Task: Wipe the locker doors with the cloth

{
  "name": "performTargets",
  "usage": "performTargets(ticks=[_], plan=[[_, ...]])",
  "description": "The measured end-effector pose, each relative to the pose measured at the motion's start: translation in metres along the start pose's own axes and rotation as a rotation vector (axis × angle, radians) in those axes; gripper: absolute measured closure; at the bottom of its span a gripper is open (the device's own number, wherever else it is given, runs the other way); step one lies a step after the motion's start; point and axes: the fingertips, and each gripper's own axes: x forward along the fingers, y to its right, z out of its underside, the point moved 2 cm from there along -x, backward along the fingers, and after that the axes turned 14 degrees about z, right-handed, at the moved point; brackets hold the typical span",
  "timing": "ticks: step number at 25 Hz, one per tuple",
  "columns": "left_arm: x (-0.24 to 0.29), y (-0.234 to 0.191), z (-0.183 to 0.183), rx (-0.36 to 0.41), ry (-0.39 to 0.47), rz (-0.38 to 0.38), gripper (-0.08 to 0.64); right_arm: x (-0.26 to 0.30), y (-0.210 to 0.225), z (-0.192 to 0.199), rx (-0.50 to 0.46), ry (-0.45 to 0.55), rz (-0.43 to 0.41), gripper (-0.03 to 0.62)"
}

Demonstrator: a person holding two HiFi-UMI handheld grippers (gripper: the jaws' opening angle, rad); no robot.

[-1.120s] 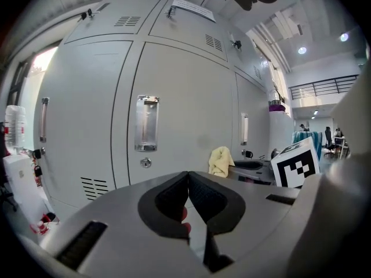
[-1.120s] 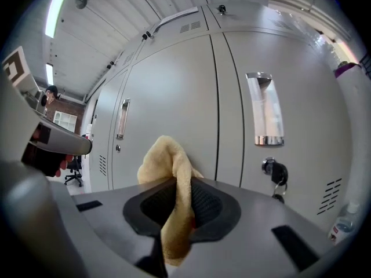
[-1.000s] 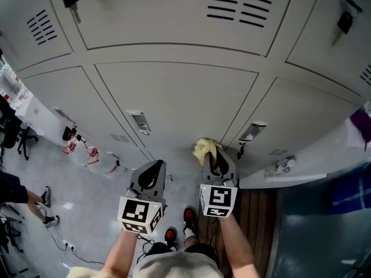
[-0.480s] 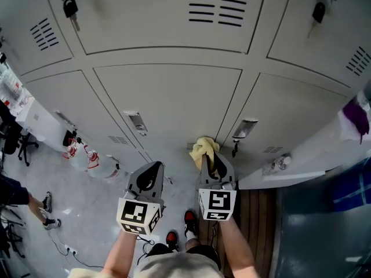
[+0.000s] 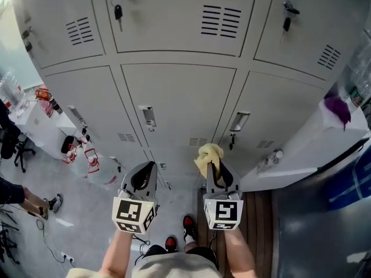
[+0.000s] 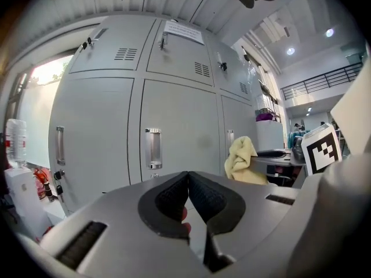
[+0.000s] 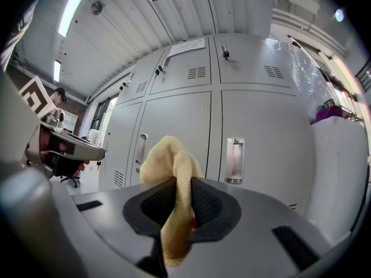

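Since a second ago the head view has tipped upward, bringing more of the upper locker row into sight, while both grippers stay low and side by side. My right gripper (image 5: 215, 168) has its ribbed black pads clamped on the cloth (image 5: 207, 155), a soft, nubbly yellow wad that bulges above the jaws and trails below them. My left gripper (image 5: 144, 175) has its jaws pressed together with nothing between them. Ahead stand the locker doors (image 5: 179, 100): flat, smooth grey sheet metal with narrow seams, louvred vents (image 5: 220, 21) and recessed bright metal handles (image 5: 147, 117). As far as I can tell, the cloth is short of the doors. Open floor (image 5: 52, 236) lies on the left; a white ledge (image 5: 313, 149) crowds the right edge.
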Motion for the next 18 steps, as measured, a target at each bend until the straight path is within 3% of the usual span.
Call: performTargets(ticks=[18], plan=[[-0.119,0.022,0.014,0.037,0.01,0.014,0.537,-0.145,0.003,-0.009,0.042,0.015,0.098,0.522]])
